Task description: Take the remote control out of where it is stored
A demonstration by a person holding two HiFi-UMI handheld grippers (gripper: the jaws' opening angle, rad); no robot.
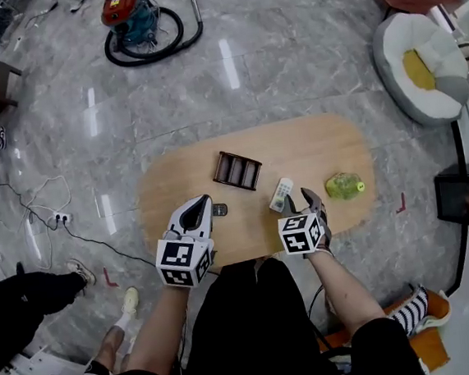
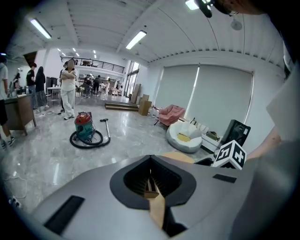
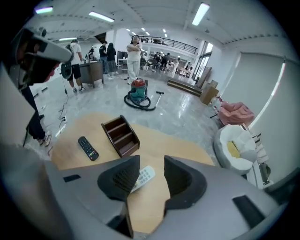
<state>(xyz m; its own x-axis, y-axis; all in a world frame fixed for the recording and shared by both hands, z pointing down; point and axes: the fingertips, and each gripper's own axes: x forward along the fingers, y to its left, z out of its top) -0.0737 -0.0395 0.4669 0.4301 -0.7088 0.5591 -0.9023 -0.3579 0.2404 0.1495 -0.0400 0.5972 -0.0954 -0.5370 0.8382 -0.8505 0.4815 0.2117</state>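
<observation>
All slots of the wooden holder (image 1: 237, 171) look empty, with the white remote control (image 1: 281, 194) on the counter (image 1: 313, 146) just right of it and a black remote (image 3: 87, 148) at its near side, so, the job seemingly done, the left tool (image 1: 206, 200) is closed on nothing and the right tool (image 1: 300, 201) gapes wide, empty.

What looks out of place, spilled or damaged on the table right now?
Nothing looks spilled or damaged. The brown holder sits empty, and the black remote and the white remote lie flat on the table near it, apart from each other.
</observation>
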